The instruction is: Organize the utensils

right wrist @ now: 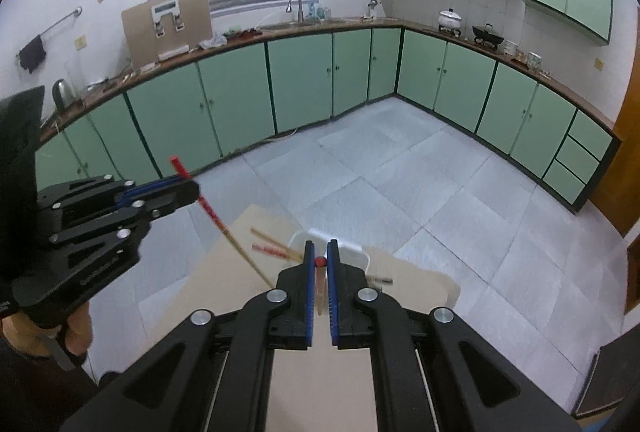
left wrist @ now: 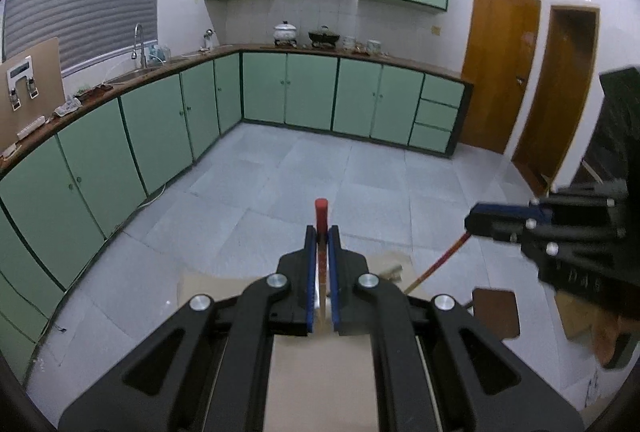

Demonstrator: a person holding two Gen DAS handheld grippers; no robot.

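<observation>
Kitchen w/ green base cabinets (right wrist: 304, 80) running along the far and side walls, grey tile floor (right wrist: 400, 184) in the middle; none of that matters to the job. Nearer, a pale tabletop (right wrist: 192, 284) w/ rounded corners sits under both tools, and at its far edge stands a white holder/tray (right wrist: 352, 252), blurred, so I can't tell what's inside or how it's divided. Left gripper (left wrist: 322, 232) is clamped narrow on one red-topped chopstick (left wrist: 321, 216): red end pokes out past the tips, pale shaft runs back between the pads. In the right wrist view the same stick crosses the left claw at a slant, red end up and far, pale tip down toward the table. Right gripper (right wrist: 320, 260) is likewise pinched tight on a second chopstick (right wrist: 320, 262), red cap just at the fingertips, wooden shaft hanging below. Both sticks are in the air, clear of the table, not touching each other. On the table, just left of the holder, approx. two more red-and-wood chopsticks (right wrist: 276, 247) lie loose, crossed; another blurred stick or so lies to the right of it. Progress, my read: early-to-mid. Two sticks picked up, none clearly stowed yet; left to do: drop both into the holder, then collect the loose ones.
</observation>
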